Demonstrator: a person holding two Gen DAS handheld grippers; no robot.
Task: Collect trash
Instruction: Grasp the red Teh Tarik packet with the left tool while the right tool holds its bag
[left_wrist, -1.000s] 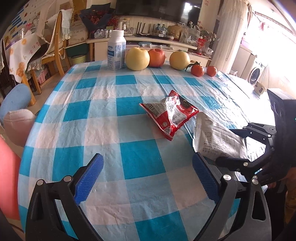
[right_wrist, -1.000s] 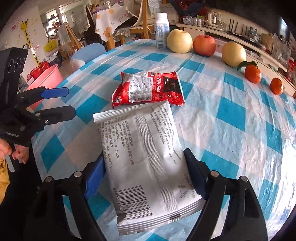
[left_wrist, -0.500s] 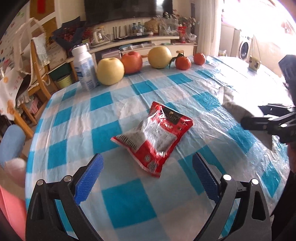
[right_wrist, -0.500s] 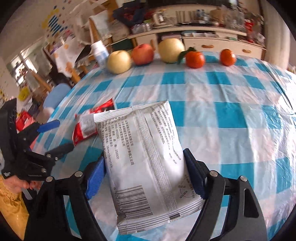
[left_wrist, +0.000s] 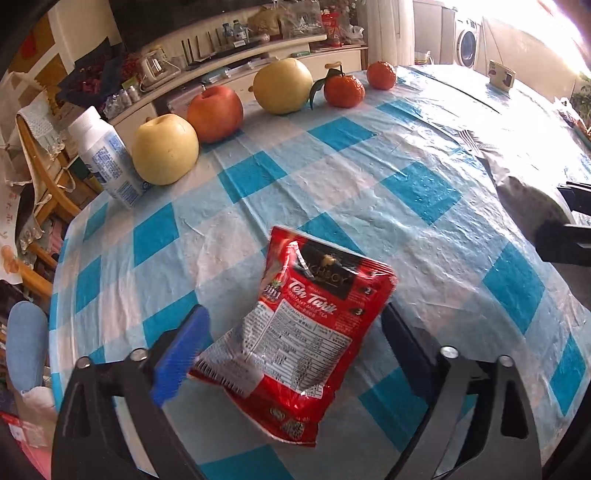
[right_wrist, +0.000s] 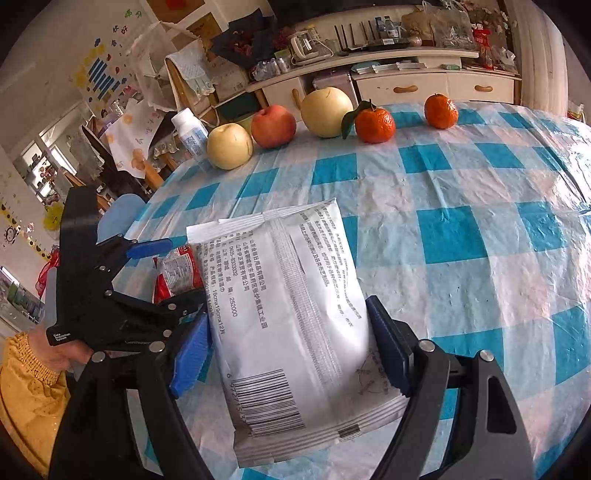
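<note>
Big change from a second back: the left gripper (left_wrist: 291, 343) was out over bare checked tablecloth (left_wrist: 417, 184) with the red snack packet (left_wrist: 299, 325) lying well ahead of it, and now that packet sits right between its fingers. Those jaws have just been closing in on it. The black finger (left_wrist: 406, 343) on the right looks to be at the packet's edge, the blue pad (left_wrist: 181, 354) is just beside the other edge, and I can't tell if it's really pressing yet. The packet lies tilted on the cloth with its label side up.

The right gripper (right_wrist: 288, 354) is the same as before, clamped on the white printed pouch (right_wrist: 295, 325), with blue pads against both long sides and the barcode end toward the camera. The scene behind it has swung round, though.

The left wrist view only catches a crumpled white bit of that pouch plus a black finger at its right edge. The right wrist view gives more: the whole left gripper from the side, a hand (right_wrist: 62, 354) with a yellow cuff (right_wrist: 26, 373) holding it, and the red packet peeking out behind the pouch. Both views show the fruit row (left_wrist: 221, 110) and white bottle (left_wrist: 107, 158) along the far edge.
</note>
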